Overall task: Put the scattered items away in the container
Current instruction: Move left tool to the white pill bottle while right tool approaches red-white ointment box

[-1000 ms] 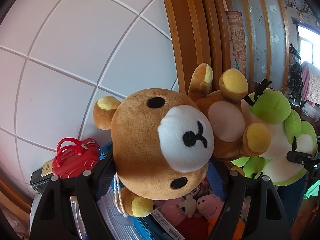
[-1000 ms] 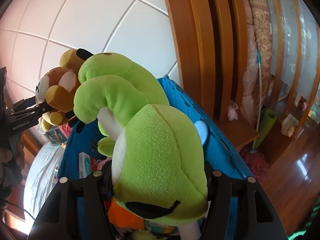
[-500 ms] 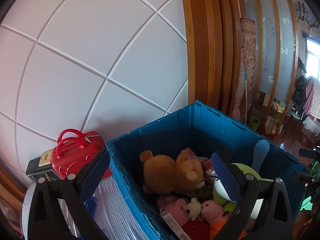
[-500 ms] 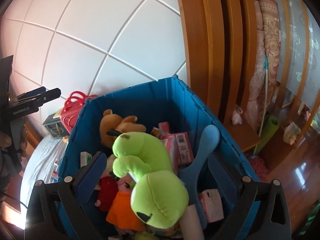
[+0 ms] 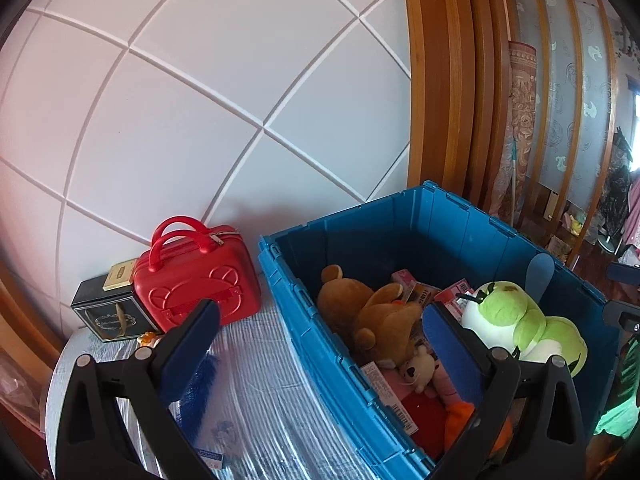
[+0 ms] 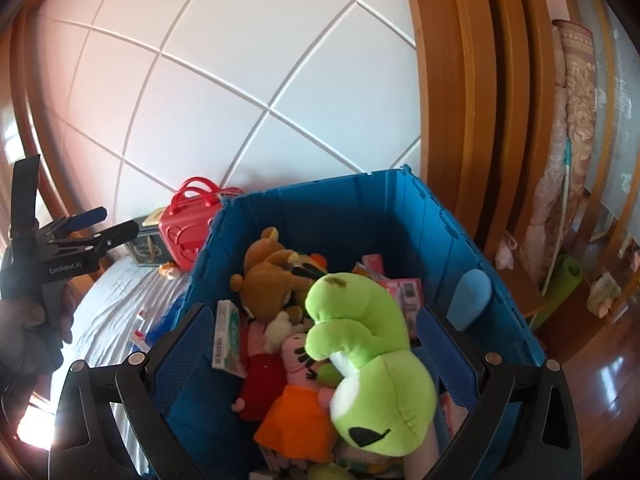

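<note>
The left gripper (image 5: 318, 334) stands wide open with nothing between its pads, its left finger over the striped bed (image 5: 260, 412) and its right finger inside the rim of the blue crate (image 5: 472, 220). The right gripper (image 6: 312, 344) is also wide open and empty, both fingers inside the crate's near edge, the frog (image 6: 368, 364) lying loose between and below them. In the right view the left gripper (image 6: 102, 222) shows far to the left, well clear of the crate wall, its body printed "GenRobot.AI". The bear (image 5: 372, 316) lies face down ahead of the left gripper's right finger, against the crate's left wall; the frog (image 5: 524, 324) rests to its right. Barcoded cartons lie among the toys; their print is too small to read. Ahead-left of the left gripper, a red case (image 5: 196, 280) and a black box (image 5: 108, 316) stand against the white panelled wall (image 5: 240, 80). Right of the crate, wooden posts (image 5: 444, 80) rise, with glossy wood floor (image 6: 600, 384) beyond.
</note>
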`<state>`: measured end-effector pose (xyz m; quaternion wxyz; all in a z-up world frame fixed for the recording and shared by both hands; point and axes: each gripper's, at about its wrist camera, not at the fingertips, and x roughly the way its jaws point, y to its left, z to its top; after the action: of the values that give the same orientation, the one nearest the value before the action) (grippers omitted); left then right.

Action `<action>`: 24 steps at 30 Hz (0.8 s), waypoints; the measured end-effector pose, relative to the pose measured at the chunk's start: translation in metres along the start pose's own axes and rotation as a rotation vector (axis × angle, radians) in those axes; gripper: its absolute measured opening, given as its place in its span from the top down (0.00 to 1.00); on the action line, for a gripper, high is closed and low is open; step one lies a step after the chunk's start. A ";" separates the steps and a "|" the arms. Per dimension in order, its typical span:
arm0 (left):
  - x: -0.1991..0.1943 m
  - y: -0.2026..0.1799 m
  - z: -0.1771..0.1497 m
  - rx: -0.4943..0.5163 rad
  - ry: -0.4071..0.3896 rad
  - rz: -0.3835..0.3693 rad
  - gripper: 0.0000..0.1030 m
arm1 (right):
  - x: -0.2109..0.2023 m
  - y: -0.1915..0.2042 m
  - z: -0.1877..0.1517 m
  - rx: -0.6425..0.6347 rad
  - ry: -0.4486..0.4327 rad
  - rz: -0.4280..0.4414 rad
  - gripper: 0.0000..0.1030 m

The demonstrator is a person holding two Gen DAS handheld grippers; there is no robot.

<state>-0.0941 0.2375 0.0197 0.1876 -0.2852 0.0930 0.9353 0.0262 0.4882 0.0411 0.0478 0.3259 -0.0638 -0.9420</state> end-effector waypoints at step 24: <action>-0.044 0.186 -0.132 -0.177 0.162 0.243 0.00 | 0.065 0.201 -0.019 -0.199 0.086 0.233 0.00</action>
<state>-0.0698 0.0174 -0.0513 0.0389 -0.3618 0.0589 0.9296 -0.0031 0.2792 0.0168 0.1915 0.3499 -0.0052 -0.9170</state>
